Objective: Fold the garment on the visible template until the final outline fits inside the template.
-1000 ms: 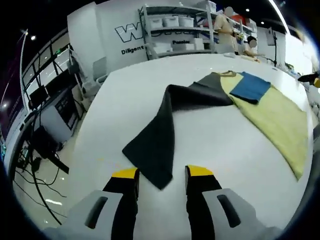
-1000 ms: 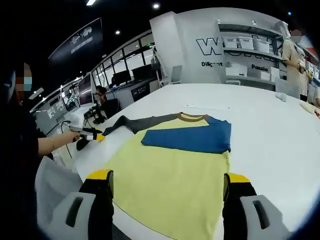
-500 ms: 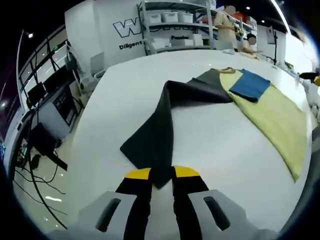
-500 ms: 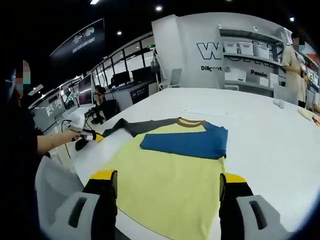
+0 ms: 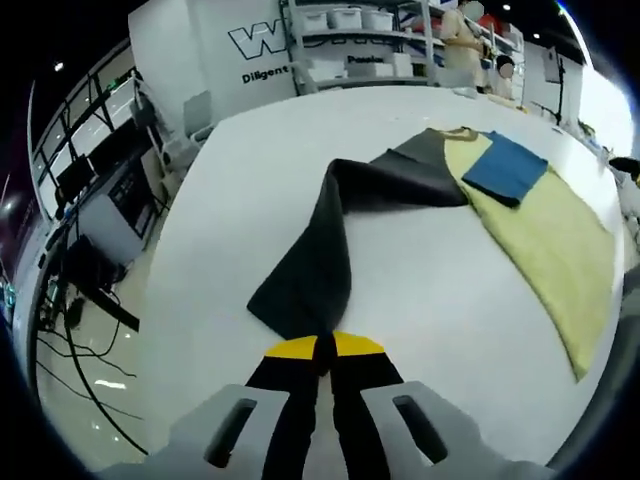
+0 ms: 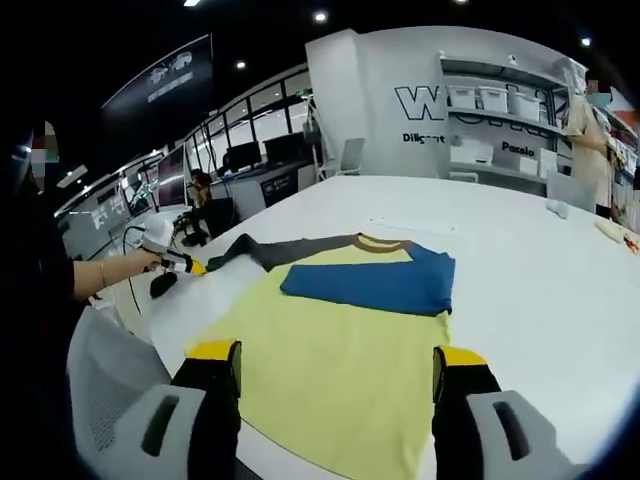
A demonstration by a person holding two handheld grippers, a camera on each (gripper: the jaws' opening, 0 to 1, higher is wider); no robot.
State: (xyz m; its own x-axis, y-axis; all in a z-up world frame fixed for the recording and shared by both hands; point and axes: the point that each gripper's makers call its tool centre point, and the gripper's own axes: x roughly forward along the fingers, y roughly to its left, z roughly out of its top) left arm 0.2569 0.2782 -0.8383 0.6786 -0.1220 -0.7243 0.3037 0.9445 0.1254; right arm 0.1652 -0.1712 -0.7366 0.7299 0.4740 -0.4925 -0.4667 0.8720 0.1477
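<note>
A white surface point(image 5: 250, 190) carries a long-sleeved shirt point(image 6: 340, 350) with a yellow body. Its blue sleeve point(image 6: 375, 282) is folded across the chest, and its dark grey sleeve point(image 5: 320, 255) stretches out sideways. The left gripper point(image 5: 318, 347) has its fingers clamped on the grey sleeve's cuff. The right gripper point(image 6: 335, 362) hangs over the shirt's hem, fingers wide apart.

Lab or showroom: storage shelving point(image 5: 370, 40), monitor desks point(image 6: 250, 165), logo wall point(image 6: 450, 100).
</note>
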